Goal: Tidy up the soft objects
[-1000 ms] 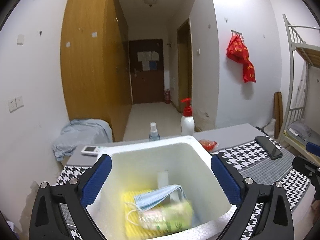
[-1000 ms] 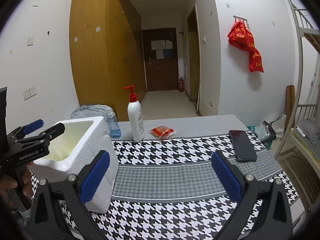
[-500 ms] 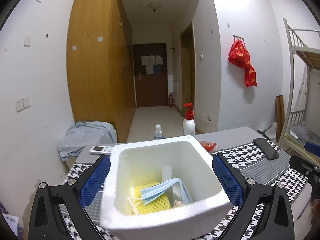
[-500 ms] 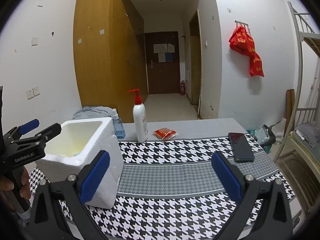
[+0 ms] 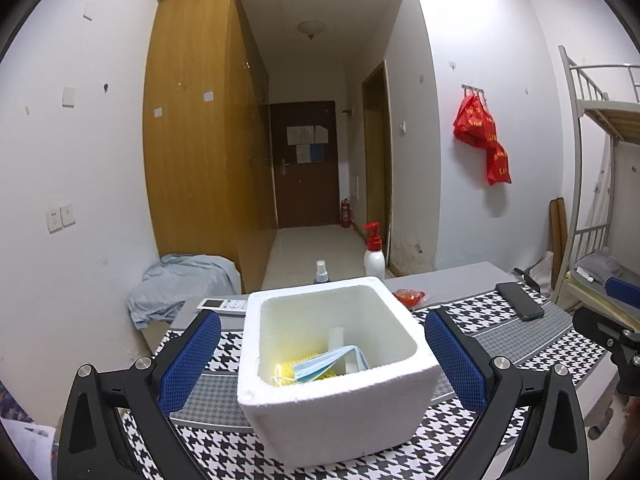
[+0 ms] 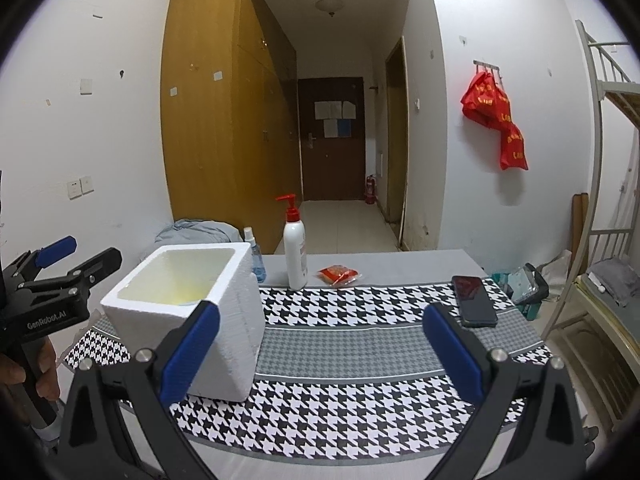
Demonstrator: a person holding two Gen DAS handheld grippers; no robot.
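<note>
A white foam box (image 5: 340,396) stands on the houndstooth tablecloth (image 5: 480,320). Inside it lie a blue face mask (image 5: 326,366) over a yellow sponge (image 5: 292,372) and a white block (image 5: 337,336). My left gripper (image 5: 320,356) is open and empty, held back from the box with its blue pads on either side of it. The box also shows in the right wrist view (image 6: 192,304), at the left. My right gripper (image 6: 320,352) is open and empty over the cloth (image 6: 360,340), to the right of the box. The left gripper shows there at the far left (image 6: 68,268).
Behind the box stand a small spray bottle (image 6: 256,256) and a red-pump lotion bottle (image 6: 295,256). A red packet (image 6: 339,274) and a black phone (image 6: 474,300) lie on the table. A white remote (image 5: 224,304) lies behind the box. A bunk bed (image 6: 608,200) stands at the right.
My left gripper has pulled up and back from the box, which now looks smaller and lower in its view. My right gripper has drawn back slightly. The box's contents show less.
</note>
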